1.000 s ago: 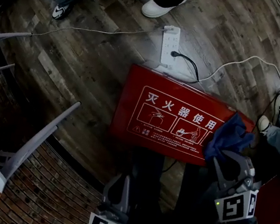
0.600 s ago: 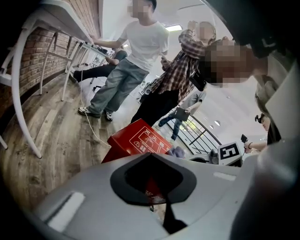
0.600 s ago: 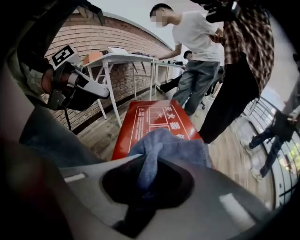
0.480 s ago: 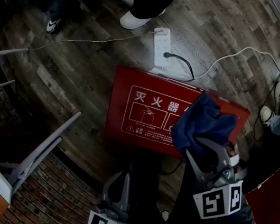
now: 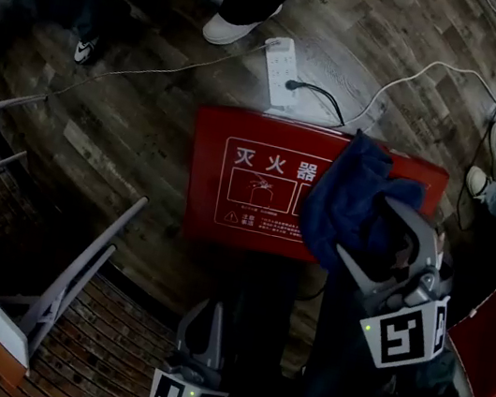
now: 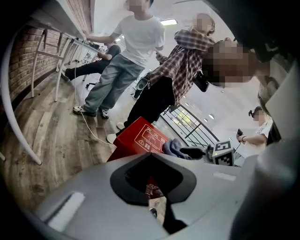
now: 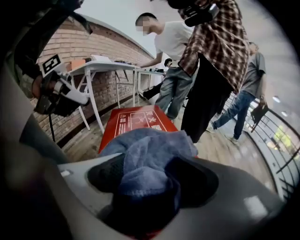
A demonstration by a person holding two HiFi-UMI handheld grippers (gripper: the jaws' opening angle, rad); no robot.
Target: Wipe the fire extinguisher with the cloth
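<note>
Sits further left than a second ago: blue cloth, now over the right half of the red fire extinguisher box (lying flat on the wood floor). Clamped tight in the right gripper. Left gripper off the box's near edge, fingers together, holding nothing.

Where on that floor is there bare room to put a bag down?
Best patch: the wood floor between the red box and the table legs, on the near side of the thin cable. The box's left half is bare too; the cloth in the right gripper covers its right. Crowded: around the power strip and the shoes.
</note>
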